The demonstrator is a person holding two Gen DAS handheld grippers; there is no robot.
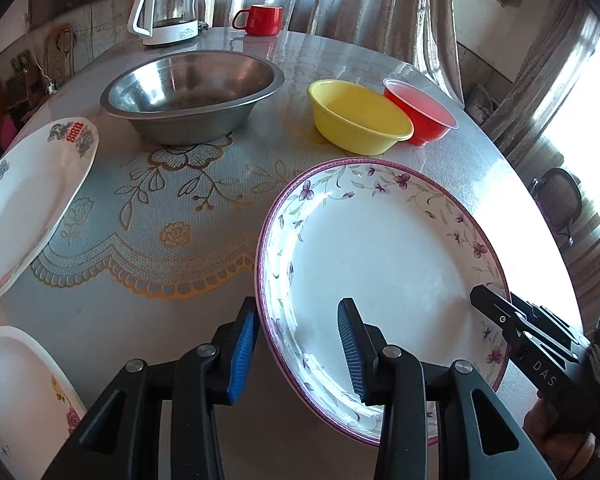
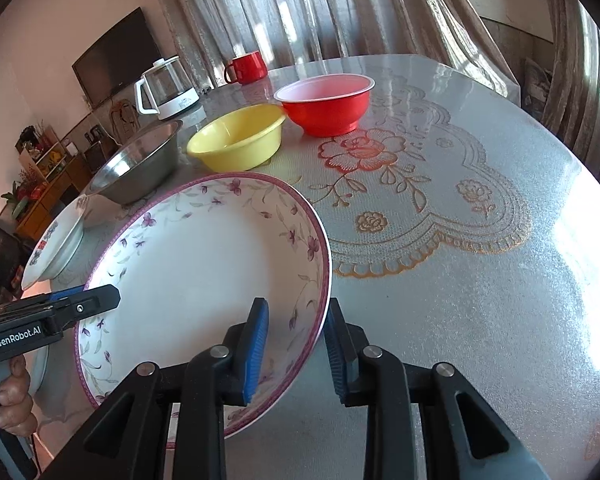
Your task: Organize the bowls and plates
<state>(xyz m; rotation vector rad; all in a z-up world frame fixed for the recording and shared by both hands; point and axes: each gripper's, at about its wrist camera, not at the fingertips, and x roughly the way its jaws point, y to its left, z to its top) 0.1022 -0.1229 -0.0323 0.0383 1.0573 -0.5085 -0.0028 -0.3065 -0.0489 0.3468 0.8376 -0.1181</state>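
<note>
Floral-rimmed plate [image 1: 380, 264], lifted and tilted above the table [image 1: 160, 208], with the left gripper [image 1: 298, 350] and right gripper [image 2: 296, 352] each straddling its rim, seemingly pinching it; level, matched pressure should prevent slipping.
</note>
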